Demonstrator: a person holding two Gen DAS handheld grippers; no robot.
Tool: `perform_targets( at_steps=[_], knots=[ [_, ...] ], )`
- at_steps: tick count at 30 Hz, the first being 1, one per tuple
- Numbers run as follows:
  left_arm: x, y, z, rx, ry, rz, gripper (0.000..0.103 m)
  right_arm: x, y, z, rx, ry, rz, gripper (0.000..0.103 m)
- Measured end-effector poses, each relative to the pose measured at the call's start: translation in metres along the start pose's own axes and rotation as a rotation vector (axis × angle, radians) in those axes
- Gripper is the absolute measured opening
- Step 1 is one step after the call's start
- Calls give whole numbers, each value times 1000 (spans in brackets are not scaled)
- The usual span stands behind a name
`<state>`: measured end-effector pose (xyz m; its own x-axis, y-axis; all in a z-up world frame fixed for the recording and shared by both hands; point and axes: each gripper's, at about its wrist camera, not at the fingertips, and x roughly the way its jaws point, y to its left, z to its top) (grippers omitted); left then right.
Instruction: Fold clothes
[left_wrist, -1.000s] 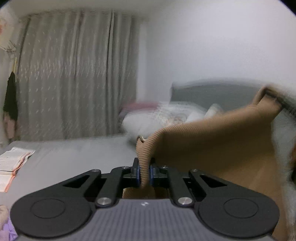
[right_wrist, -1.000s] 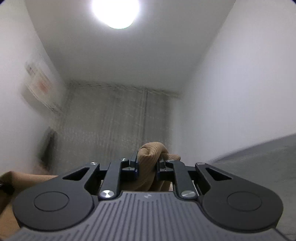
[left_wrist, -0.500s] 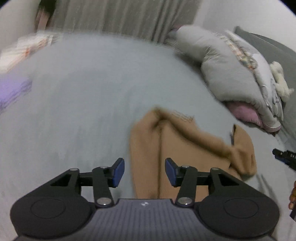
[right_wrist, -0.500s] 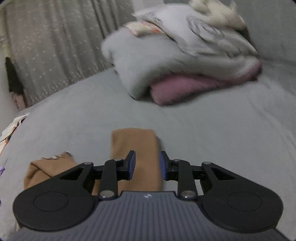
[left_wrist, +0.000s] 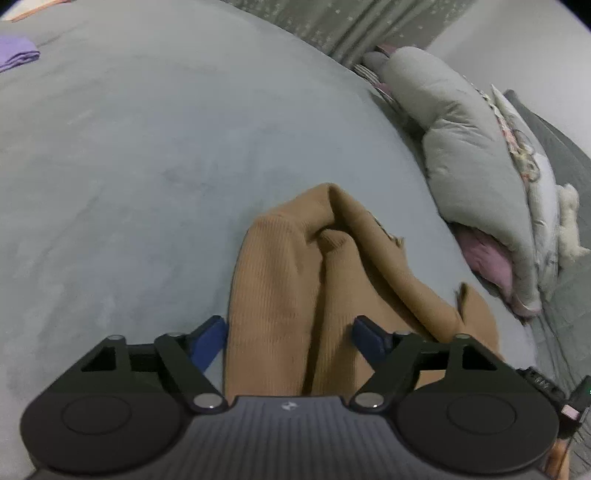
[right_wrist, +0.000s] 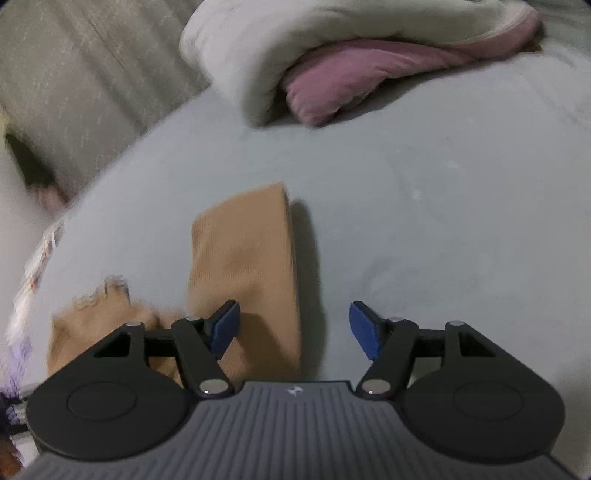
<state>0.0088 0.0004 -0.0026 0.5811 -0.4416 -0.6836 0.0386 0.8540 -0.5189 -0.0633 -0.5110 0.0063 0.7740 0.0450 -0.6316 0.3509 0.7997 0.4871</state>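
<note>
tan garment (left_wrist: 280, 295) rumpled on bed (left_wrist: 129, 166) | long axis near-to-far | left hand-held gripper (left_wrist: 290, 334) wide, straddling it | right hand-held gripper (right_wrist: 295, 328) wide, sleeve toward its left

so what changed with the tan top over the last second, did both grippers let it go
Yes. A second ago both grippers were shut on the tan ribbed knit garment, lifted off the bed. Now it lies on the grey bedsheet, and the left gripper and right gripper are both open, wider than half a second ago. The grey duvet and pink pillow stayed put.
</note>
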Motion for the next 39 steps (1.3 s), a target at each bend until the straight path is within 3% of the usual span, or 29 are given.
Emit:
perform_targets(
  at_steps=[1, 2, 3, 4, 6, 9, 11, 13, 16, 19, 21, 22, 26, 28, 30, 32, 34, 36, 39],
  knots=[
    [1, 0, -1, -7, -15, 7, 62, 5, 6, -1, -29, 9, 6, 12],
    [2, -2, -3, 13, -17, 18, 48, 5, 12, -2, -66, 1, 0, 6],
    [2, -3, -2, 27, -11, 18, 24, 3, 21, -2, -114, -22, -10, 6],
    [2, -4, -1, 40, -6, 18, 8, 1, 30, -1, -163, -44, -19, 6],
    [-8, 0, 15, 2, -45, 2, 7, -10, 43, 2, -239, -112, -32, 5],
    [-37, 5, 53, -71, -163, -76, 2, -60, 49, 16, -264, -303, -23, 5],
    [-71, 8, 65, -51, -223, -149, 2, -93, 53, 25, -280, -430, -17, 5],
    [-91, -2, 73, 12, -230, -195, 2, -125, 55, 34, -285, -554, -15, 6],
    [-104, -14, 72, 90, -193, -205, 9, -158, 58, 47, -256, -722, -88, 6],
    [-84, -9, 51, 72, -37, -164, 17, -160, 60, 57, -294, -808, -282, 9],
    [-78, 7, 26, 52, 32, -156, 26, -118, 46, 64, -396, -613, -478, 12],
    [-76, 14, 17, 43, 54, -150, 30, -108, 37, 62, -391, -548, -516, 12],
    [-58, 23, -11, 67, 155, -136, 39, -129, -32, 26, -81, -501, -522, 16],
    [-54, 23, -18, 95, 180, -134, 52, -137, -55, 9, 33, -429, -434, 23],
    [-51, 24, -19, 97, 178, -141, 58, -133, -66, -8, 92, -322, -308, 30],
    [-46, 23, -19, 62, 165, -174, 66, -124, -65, -30, 127, -213, -189, 33],
    [-20, 12, -17, 25, 175, -212, 81, -116, -54, -42, 130, -147, -115, 34],
    [-8, 4, -18, 38, 177, -188, 81, -107, -39, -52, 112, -96, -52, 34],
    [5, -6, -16, 63, 161, -151, 79, -102, -19, -58, 26, -84, -26, 35]
  ],
)
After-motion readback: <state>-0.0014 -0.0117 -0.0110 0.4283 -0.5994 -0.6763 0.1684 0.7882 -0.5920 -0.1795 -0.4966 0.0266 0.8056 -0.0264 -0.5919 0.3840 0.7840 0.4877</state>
